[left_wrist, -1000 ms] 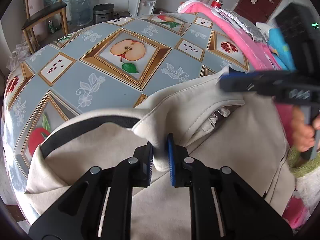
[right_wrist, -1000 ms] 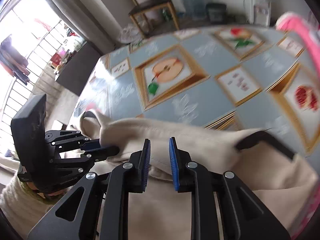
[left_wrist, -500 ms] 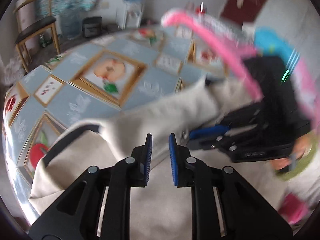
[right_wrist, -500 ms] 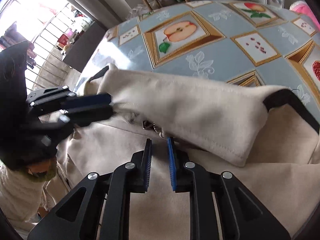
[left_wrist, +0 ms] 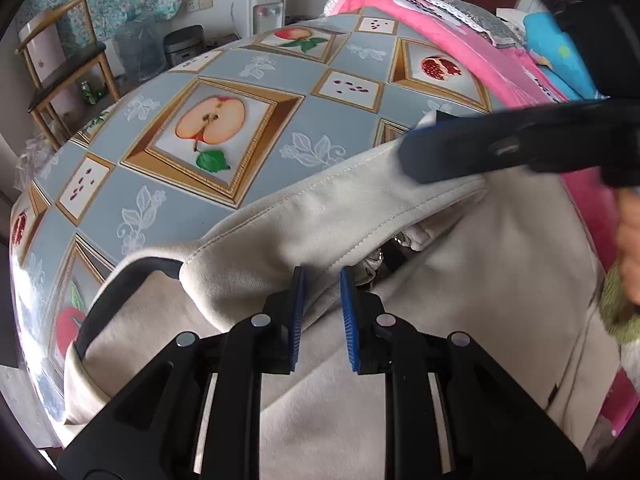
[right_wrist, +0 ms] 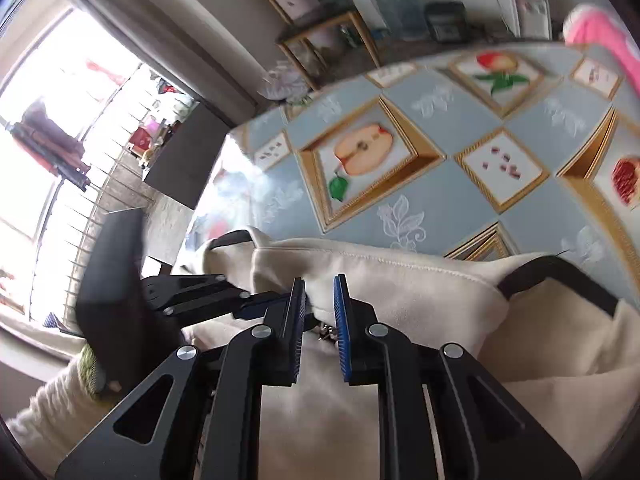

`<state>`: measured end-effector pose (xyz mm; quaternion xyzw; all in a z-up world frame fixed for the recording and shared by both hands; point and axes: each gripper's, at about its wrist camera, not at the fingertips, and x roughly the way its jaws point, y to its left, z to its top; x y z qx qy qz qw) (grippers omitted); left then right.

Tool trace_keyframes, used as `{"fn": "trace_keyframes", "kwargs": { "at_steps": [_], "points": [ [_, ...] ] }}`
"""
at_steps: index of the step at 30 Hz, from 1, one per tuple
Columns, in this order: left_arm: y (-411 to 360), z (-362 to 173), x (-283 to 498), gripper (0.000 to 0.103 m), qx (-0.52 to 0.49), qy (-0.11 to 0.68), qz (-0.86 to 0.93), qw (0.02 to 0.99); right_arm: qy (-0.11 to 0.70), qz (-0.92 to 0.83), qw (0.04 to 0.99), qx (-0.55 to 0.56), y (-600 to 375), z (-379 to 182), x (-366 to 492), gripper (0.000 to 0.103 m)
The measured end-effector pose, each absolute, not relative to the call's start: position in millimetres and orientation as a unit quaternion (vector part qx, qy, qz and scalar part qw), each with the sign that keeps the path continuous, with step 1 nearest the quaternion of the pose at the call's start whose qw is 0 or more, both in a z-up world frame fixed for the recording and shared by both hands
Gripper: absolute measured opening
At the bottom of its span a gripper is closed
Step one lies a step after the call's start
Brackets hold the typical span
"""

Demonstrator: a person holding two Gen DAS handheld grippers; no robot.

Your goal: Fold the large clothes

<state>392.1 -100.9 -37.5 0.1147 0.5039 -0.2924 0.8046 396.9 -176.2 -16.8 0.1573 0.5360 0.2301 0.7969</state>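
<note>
A cream garment (left_wrist: 440,320) with black trim (left_wrist: 120,292) lies on the fruit-patterned table (left_wrist: 280,176). A long folded flap (left_wrist: 320,208) runs across it. My left gripper (left_wrist: 322,312) hovers over the flap's hem, its jaws opening, and the pads do not press on the cloth. My right gripper (left_wrist: 420,148) is at the flap's far right end, shut on the cloth. In the right wrist view, the right gripper (right_wrist: 319,312) has the flap's hem (right_wrist: 420,288) between its pads, above a zipper pull (right_wrist: 325,332). The left gripper (right_wrist: 256,304) sits just to its left.
Pink bedding (left_wrist: 460,44) and a blue cloth (left_wrist: 560,64) are heaped along the table's far right. A wooden chair (left_wrist: 68,68) and a water dispenser (left_wrist: 264,8) stand beyond the table. A person's hand (left_wrist: 628,240) holds the right gripper.
The left gripper has let go of the fold it pinched a second ago. The flap now lies stretched out lengthwise. The right gripper swung in close, then back out to the flap's right end.
</note>
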Motion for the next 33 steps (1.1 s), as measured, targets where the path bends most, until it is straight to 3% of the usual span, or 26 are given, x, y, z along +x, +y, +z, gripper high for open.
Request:
{"fn": "trace_keyframes", "kwargs": {
  "at_steps": [8, 16, 19, 24, 33],
  "points": [
    [-95.6, -34.4, 379.0, 0.019, 0.155, 0.480, -0.300, 0.810, 0.573, 0.242, 0.760, 0.187, -174.3, -55.0, 390.0, 0.015],
    [-70.9, -12.5, 385.3, 0.019, 0.020, 0.481, -0.340, 0.808, 0.577, 0.241, 0.756, 0.192, -171.9, -62.6, 383.7, 0.015],
    [-79.9, -26.8, 395.9, 0.017, 0.039, 0.505, -0.300, 0.809, 0.574, 0.240, 0.761, 0.185, -171.6, -62.3, 382.1, 0.014],
    [-76.9, -39.9, 391.6, 0.017, 0.038, 0.513, -0.287, 0.808, 0.576, 0.227, 0.772, 0.141, -175.9, -55.8, 376.1, 0.000],
    [-66.7, -43.8, 394.3, 0.018, 0.008, 0.517, -0.291, 0.805, 0.521, 0.145, 0.837, 0.082, -203.5, -12.4, 365.9, 0.003]
  ]
}}
